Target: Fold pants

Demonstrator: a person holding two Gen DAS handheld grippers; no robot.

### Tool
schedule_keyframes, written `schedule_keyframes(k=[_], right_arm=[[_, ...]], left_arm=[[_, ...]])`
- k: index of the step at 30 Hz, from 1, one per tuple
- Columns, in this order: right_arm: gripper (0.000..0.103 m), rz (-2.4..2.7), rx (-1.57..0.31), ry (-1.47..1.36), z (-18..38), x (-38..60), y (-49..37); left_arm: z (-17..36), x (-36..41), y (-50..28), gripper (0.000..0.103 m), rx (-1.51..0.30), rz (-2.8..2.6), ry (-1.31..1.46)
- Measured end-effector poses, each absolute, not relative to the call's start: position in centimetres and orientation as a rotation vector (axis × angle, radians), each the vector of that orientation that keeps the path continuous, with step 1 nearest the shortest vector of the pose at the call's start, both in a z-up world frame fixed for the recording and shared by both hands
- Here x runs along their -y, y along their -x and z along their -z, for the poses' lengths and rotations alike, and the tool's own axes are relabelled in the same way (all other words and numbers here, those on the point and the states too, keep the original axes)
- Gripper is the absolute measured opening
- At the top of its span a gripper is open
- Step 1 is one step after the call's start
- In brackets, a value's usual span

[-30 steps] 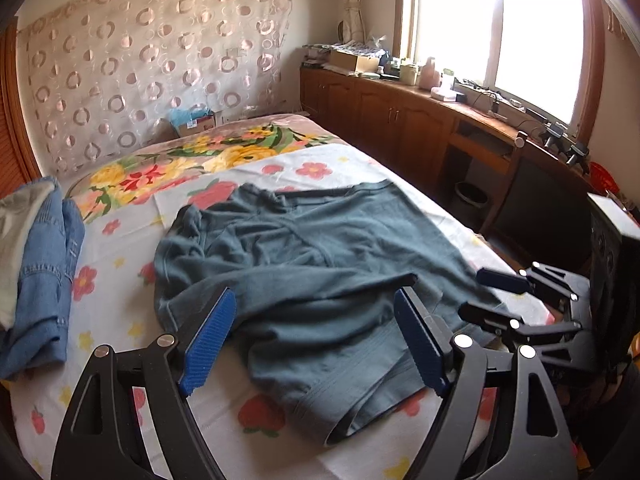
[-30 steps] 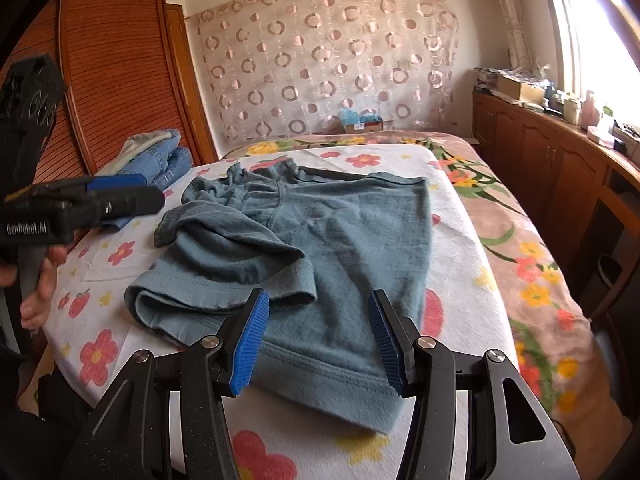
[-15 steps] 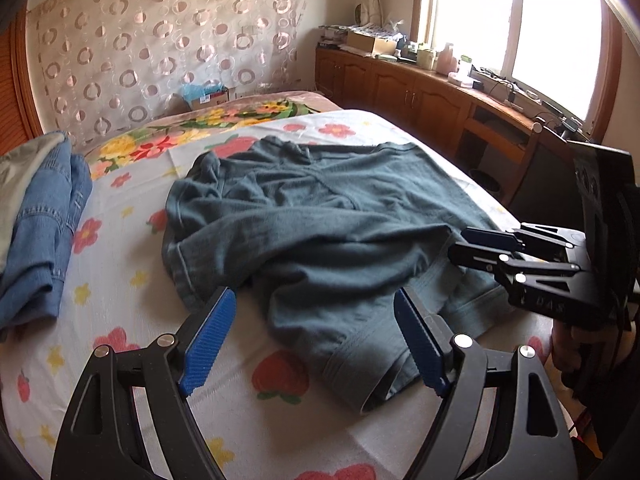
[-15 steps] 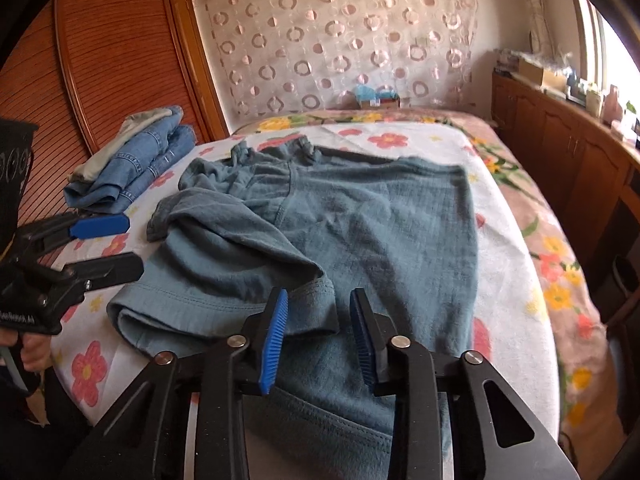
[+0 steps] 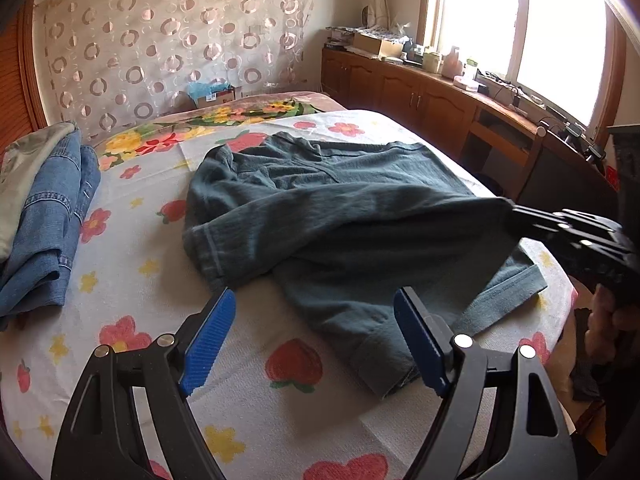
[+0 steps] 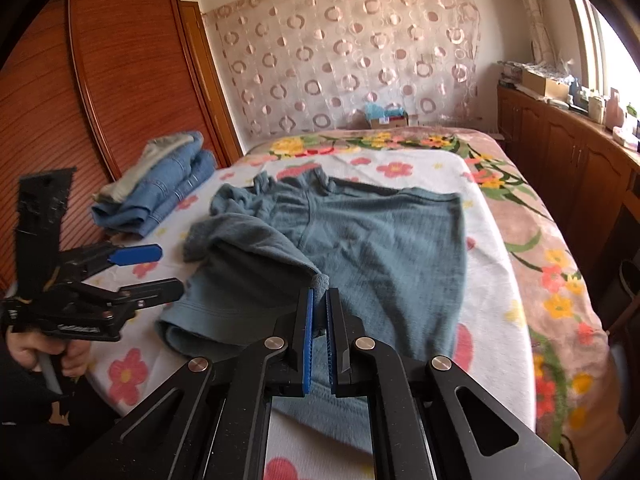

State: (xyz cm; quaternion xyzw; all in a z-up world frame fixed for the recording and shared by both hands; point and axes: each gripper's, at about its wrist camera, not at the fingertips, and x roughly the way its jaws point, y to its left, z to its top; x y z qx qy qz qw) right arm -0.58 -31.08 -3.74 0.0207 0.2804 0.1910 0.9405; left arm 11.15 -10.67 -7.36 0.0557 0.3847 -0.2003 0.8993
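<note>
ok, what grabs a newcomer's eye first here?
The teal pants spread mid-bed, one leg's hem pinched in the shut right gripper and lifted. The left gripper hangs open over the near hem. Folded denim sits at the bed's left edge.
</note>
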Motion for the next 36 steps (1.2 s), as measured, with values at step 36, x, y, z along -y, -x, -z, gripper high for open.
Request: schedule_keyframes(k=[36], right_arm=[[0.006,-0.274,-0.668,-0.063,5.8,34.3,4.1]], left_arm=[[7.6,11.5,-10.8,0.082,-0.786,0.411,-0.118]])
